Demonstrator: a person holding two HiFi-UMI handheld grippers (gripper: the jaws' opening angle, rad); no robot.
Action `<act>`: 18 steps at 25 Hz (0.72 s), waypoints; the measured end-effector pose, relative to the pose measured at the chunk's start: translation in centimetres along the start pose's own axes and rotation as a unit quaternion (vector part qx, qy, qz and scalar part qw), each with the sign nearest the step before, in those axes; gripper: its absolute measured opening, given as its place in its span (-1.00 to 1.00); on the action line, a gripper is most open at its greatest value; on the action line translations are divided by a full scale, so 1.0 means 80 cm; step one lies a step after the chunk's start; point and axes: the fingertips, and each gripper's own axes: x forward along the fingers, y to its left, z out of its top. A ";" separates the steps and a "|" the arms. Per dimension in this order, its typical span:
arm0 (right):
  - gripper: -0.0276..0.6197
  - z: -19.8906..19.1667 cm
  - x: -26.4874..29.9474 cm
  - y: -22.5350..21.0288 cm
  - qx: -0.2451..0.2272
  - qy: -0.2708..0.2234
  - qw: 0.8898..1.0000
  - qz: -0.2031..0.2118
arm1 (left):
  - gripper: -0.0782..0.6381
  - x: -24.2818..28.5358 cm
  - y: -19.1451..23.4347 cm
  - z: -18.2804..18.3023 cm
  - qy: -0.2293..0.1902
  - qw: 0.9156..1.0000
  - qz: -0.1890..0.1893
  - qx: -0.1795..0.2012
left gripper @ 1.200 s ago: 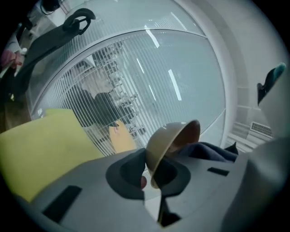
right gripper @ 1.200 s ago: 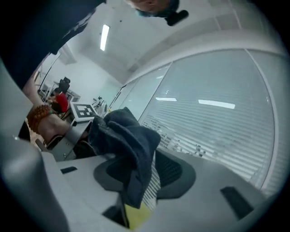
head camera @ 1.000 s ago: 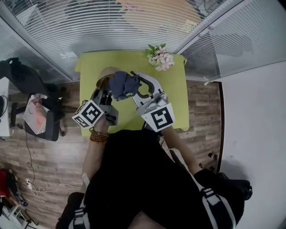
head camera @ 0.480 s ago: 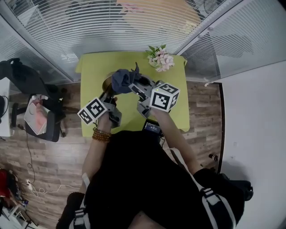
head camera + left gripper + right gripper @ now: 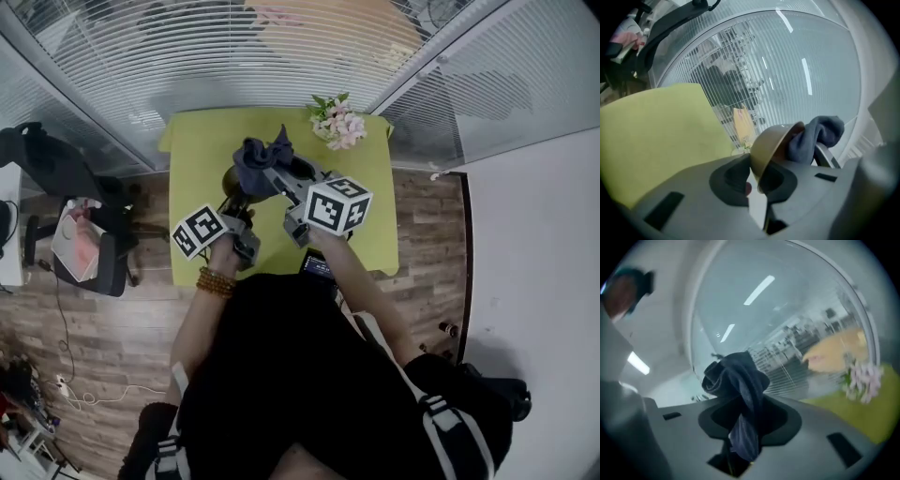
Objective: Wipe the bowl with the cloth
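Bowl [image 5: 771, 140] is clamped by its rim in the closed left gripper [image 5: 757, 174] and held on edge above the table [image 5: 192, 141], near its left edge. The right gripper [image 5: 740, 427] has the cloth [image 5: 740, 380] between its jaws, which are opening; the wad lies against the bowl's mouth. The operator should probably tighten on the cloth before sweeping the inner wall. Open room lies toward the near edge. Flowers [image 5: 337, 122] occupy the far right corner.
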 end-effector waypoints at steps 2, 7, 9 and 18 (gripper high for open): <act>-0.54 -0.007 0.003 -0.018 0.098 0.015 0.995 -0.007 | -0.72 0.000 0.008 -0.005 0.005 1.000 0.005 -0.015; -0.34 0.001 -0.004 -0.039 0.033 0.012 0.997 -0.071 | -0.72 0.003 0.011 -0.014 0.015 0.999 -0.002 -0.033; -0.23 0.005 -0.010 -0.033 -0.081 0.014 0.992 -0.093 | -0.72 0.004 0.007 -0.013 0.013 1.000 -0.005 -0.027; -0.11 0.038 -0.027 0.024 -0.491 -0.014 0.856 -0.158 | -0.72 0.002 -0.016 -0.003 0.013 0.999 -0.032 0.002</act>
